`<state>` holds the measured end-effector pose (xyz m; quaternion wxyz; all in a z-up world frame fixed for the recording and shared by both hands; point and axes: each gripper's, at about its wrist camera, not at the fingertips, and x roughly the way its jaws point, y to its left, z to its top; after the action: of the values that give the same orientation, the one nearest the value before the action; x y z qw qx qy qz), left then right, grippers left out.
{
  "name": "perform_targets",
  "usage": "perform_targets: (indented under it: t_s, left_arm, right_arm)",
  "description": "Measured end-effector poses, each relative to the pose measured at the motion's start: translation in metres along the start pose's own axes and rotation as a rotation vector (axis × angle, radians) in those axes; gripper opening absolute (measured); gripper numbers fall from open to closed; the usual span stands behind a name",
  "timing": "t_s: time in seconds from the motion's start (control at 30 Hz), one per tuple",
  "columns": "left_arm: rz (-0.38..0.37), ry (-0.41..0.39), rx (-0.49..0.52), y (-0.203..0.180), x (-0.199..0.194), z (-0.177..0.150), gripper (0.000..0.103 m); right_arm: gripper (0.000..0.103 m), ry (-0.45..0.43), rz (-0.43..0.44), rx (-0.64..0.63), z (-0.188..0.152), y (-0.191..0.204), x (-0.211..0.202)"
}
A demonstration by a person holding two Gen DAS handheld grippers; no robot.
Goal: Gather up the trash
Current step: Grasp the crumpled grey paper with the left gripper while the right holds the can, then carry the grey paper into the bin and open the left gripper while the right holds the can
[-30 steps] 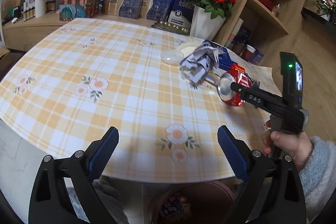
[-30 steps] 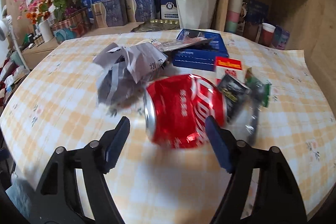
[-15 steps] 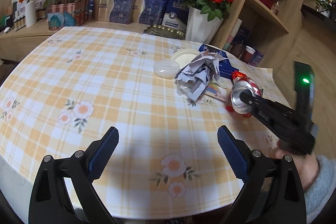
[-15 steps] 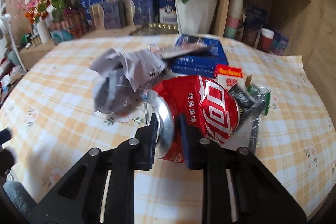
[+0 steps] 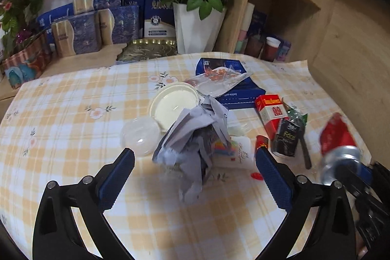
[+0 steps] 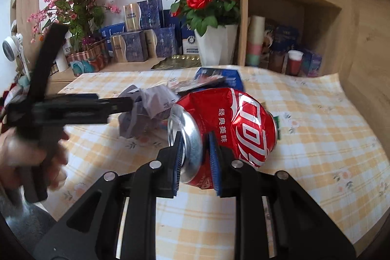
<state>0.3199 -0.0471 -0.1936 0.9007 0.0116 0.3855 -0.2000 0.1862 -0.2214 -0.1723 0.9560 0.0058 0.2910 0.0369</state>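
My right gripper (image 6: 195, 157) is shut on the rim of a crushed red cola can (image 6: 234, 123) and holds it above the table; the can (image 5: 337, 138) shows blurred at the right of the left wrist view. My left gripper (image 5: 195, 162) is open and empty, its jaws standing wide on either side of a crumpled grey paper wad (image 5: 195, 138) on the checked tablecloth. The wad (image 6: 146, 109) also shows in the right wrist view, behind the left gripper's body. A red cigarette pack (image 5: 271, 111) and a dark wrapper (image 5: 287, 135) lie to the right of the wad.
A white lid (image 5: 174, 104), a clear plastic lid (image 5: 140, 135), a blue box (image 5: 229, 82) with a plastic bag on it and a white card (image 5: 237, 152) lie around the wad. A white vase of roses (image 5: 197, 28), gift boxes and a wooden shelf stand behind the table.
My right gripper has lifted the can off the table and drawn it back to the right. My left gripper has moved forward to the paper wad, still open.
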Motion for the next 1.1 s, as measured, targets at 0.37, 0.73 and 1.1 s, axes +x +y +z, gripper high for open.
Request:
perform_targets:
  t_s: [0.37,0.73,1.1]
  left_arm:
    - [0.065,0.096,0.0,-0.002,0.055,0.025,0.057]
    - [-0.103,0.006,-0.043,0.019,-0.022,0.048,0.026]
    - [-0.204,-0.007,0.071,-0.013,-0.129,0.002,0.026]
  right_arm:
    - [0.024,-0.01,0.009,0.041,-0.003,-0.017,-0.004]
    - [0.024,-0.015,0.039,0.069,-0.003,-0.02,-0.014]
    - [0.024,-0.041,0.097,0.078,-0.002,-0.016,-0.064]
